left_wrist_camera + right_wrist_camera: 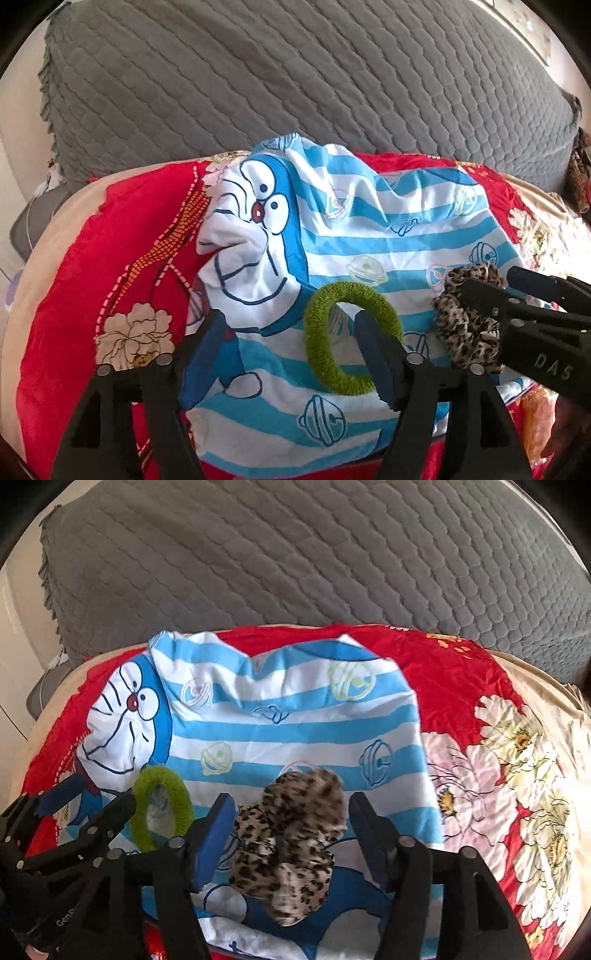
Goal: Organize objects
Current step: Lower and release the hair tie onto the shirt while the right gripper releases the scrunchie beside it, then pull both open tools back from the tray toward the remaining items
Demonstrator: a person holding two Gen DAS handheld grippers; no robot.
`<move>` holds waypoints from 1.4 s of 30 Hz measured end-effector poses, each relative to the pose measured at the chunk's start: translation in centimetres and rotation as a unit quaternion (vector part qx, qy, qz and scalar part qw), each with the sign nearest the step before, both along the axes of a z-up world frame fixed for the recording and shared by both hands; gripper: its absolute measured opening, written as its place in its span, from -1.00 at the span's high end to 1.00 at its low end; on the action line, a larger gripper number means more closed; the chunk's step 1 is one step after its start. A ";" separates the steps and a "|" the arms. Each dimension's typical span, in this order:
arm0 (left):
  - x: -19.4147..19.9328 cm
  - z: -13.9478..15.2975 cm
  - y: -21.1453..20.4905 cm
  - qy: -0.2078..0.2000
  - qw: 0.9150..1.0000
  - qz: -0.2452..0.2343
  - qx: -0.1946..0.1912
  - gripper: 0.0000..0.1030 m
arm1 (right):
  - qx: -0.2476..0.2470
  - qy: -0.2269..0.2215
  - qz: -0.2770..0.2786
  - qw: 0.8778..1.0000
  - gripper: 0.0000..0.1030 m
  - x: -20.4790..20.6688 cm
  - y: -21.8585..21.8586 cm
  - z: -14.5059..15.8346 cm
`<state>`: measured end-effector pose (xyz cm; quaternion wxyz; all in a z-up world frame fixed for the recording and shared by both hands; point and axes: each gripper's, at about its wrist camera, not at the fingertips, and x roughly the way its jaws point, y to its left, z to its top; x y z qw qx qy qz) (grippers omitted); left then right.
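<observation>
On the left wrist view, everything sits around the blue-and-white striped cartoon cloth [351, 236], so I'll use that as the anchor. It's spread over a red floral blanket [74, 295], with a gray quilted cover [295, 74] behind it. A green hair tie [317, 332] lies flat on the cloth's near part. The left gripper [291, 354] has its jaws spread wide, and one blue-padded finger [373, 354] reaches over the tie's ring opening while the other sits off to the tie's left, over the cloth. Neither pad is squeezing it, so nothing's actually held. Off toward the cloth's right edge there's a leopard-print scrunchie [465, 325], partly covered by the right gripper [491, 291] coming in from that side.

Over on the right wrist view, same cloth [295, 716], and now the scrunchie [295, 842] is front and center on its near part, looking kind of blurry. The right gripper [291, 834] is well open too, one finger on each side of the scrunchie; the left pad looks just beside the fabric, the right one clearly apart. No grip here either. The hair tie [162, 808] rests on the cloth near its left side, right by the cartoon face, with the left gripper [85, 805] just beside it at the frame's lower left.
</observation>
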<state>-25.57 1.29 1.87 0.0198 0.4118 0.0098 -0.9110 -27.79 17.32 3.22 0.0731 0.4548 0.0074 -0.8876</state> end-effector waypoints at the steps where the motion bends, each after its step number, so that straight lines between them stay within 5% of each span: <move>1: 0.2 0.1 -0.1 0.000 1.000 0.000 0.001 -0.45 | -0.001 0.002 -0.002 1.000 -0.33 0.1 0.2 0.2; 19: 3.6 1.2 -0.7 -0.008 1.000 0.001 0.012 -0.54 | 0.006 -0.002 0.001 1.000 -0.66 4.3 0.3 1.6; 42: 10.8 4.9 -0.7 0.012 1.000 -0.005 0.010 -0.54 | 0.006 0.019 0.002 1.000 -0.67 12.5 0.7 5.3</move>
